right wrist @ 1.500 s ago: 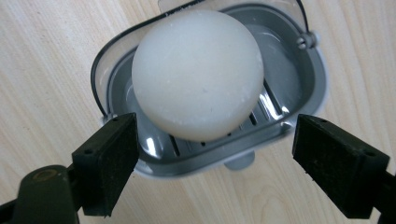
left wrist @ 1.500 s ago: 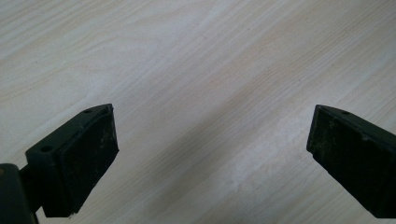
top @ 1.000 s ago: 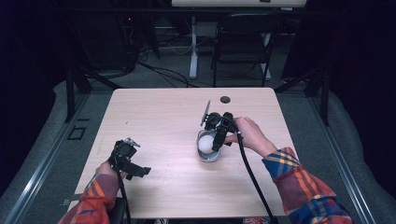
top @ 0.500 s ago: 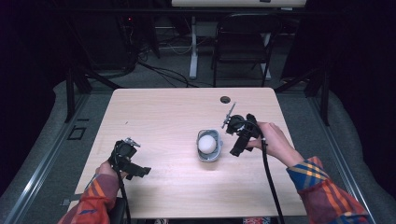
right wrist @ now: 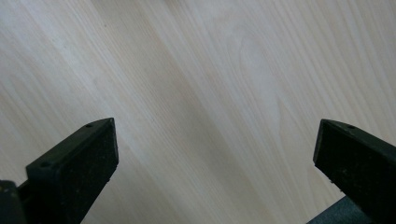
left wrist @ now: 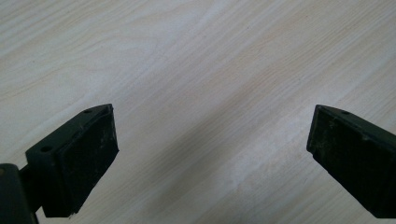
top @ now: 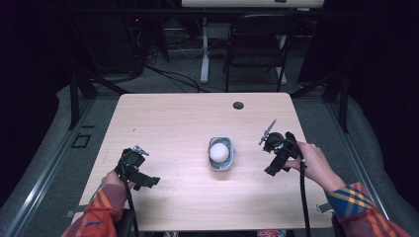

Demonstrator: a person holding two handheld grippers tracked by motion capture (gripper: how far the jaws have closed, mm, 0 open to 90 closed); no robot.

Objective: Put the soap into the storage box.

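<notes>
A small grey container (top: 221, 157) stands near the middle of the wooden table (top: 183, 123), and a white ball (top: 219, 152) rests inside it. My right gripper (top: 274, 169) hangs to the right of the container, apart from it, open with nothing between its jaws. In the right gripper view the open gripper (right wrist: 215, 163) looks down on bare wood. At the table's front left, my left gripper (top: 148, 181) is open and holds nothing. The left gripper view likewise has the open gripper (left wrist: 210, 154) over bare table.
A dark round cable hole (top: 238, 105) sits near the table's far edge. Behind the table stand a black chair (top: 257, 44) and a white desk leg (top: 204, 49), with cables on the floor. Cables trail from both grippers toward the front edge.
My right gripper has drawn away from the container to the right, leaving the white ball in it. The left gripper has stayed where it was.
</notes>
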